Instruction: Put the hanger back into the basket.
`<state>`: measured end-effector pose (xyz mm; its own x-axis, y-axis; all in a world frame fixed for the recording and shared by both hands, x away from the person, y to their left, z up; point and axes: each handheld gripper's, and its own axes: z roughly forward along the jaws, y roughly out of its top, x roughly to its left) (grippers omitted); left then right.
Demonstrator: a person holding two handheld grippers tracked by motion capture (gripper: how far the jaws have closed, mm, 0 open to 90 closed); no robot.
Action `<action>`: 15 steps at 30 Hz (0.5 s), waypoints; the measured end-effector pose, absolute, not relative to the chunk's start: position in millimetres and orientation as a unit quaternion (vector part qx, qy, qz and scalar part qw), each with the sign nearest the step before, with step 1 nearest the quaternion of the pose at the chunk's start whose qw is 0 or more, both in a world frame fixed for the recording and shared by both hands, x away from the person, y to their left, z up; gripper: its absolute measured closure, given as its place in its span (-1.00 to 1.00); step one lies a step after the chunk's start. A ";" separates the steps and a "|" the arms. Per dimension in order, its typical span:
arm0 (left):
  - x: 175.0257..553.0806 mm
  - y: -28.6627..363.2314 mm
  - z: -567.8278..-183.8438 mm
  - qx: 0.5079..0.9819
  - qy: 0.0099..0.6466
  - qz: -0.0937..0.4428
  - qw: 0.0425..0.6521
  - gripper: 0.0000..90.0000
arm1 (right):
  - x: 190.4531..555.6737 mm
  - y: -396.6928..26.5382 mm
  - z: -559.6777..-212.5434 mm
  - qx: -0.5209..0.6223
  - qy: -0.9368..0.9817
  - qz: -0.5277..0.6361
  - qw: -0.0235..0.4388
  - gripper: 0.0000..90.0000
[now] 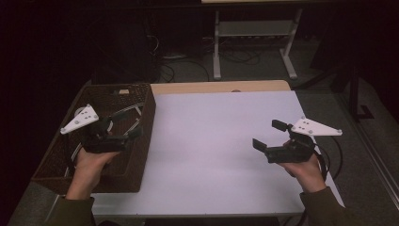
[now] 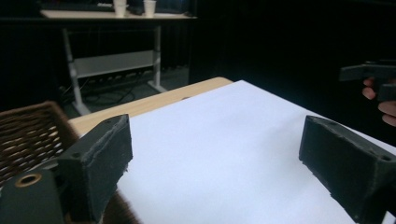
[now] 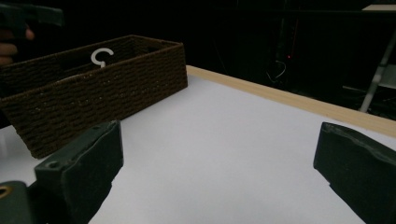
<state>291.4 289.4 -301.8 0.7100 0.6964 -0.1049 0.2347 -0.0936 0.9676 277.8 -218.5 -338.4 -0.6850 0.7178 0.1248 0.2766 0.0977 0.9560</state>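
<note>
The left gripper hovers over the brown wicker basket, jaws apart and empty. The right gripper (also spread, holding nothing) hangs above the white table.

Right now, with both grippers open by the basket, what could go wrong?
The left gripper hangs over the basket rim; lowering it could catch the woven wall and drag the basket. The white hangers inside look loosely piled, so a grab may snag several. The basket overhangs the table's left edge and could tip.
</note>
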 end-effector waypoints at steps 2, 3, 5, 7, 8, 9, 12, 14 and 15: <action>291.6 283.0 -306.6 0.713 0.319 0.186 0.596 -0.86 | 278.8 -216.9 -335.6 0.344 0.715 0.578 0.192 -0.98; 291.7 279.5 -309.1 0.713 0.317 0.184 0.598 -0.89 | 279.3 -216.0 -334.5 0.343 0.713 0.581 0.191 -0.98; 292.2 272.9 -313.6 0.713 0.311 0.183 0.601 -0.93 | 280.7 -214.0 -332.0 0.340 0.712 0.585 0.190 -0.98; 293.3 267.6 -317.0 0.714 0.307 0.180 0.603 -0.96 | 281.3 -212.4 -330.1 0.338 0.711 0.587 0.189 -0.98; 293.6 265.5 -318.4 0.715 0.304 0.183 0.602 -0.98 | 281.7 -211.5 -329.1 0.336 0.710 0.589 0.190 -0.99; 293.9 263.4 -319.7 0.715 0.302 0.184 0.604 -0.98 | 281.5 -210.6 -328.2 0.336 0.709 0.591 0.188 -0.99; 294.5 258.4 -323.6 0.717 0.295 0.189 0.603 -1.00 | 281.8 -210.4 -326.7 0.330 0.706 0.597 0.190 -0.99; 294.8 257.0 -325.6 0.717 0.294 0.186 0.603 -1.00 | 281.5 -211.2 -326.8 0.330 0.704 0.599 0.190 -0.99; 295.0 256.5 -326.7 0.716 0.295 0.183 0.605 -1.00 | 281.4 -211.6 -326.9 0.332 0.702 0.601 0.189 -0.99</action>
<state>295.0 256.5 -326.7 0.7584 0.6449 -0.0946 0.2012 -0.0935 0.9751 281.4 -211.6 -326.9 -0.7081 0.6934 0.1331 0.2392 0.0583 0.9692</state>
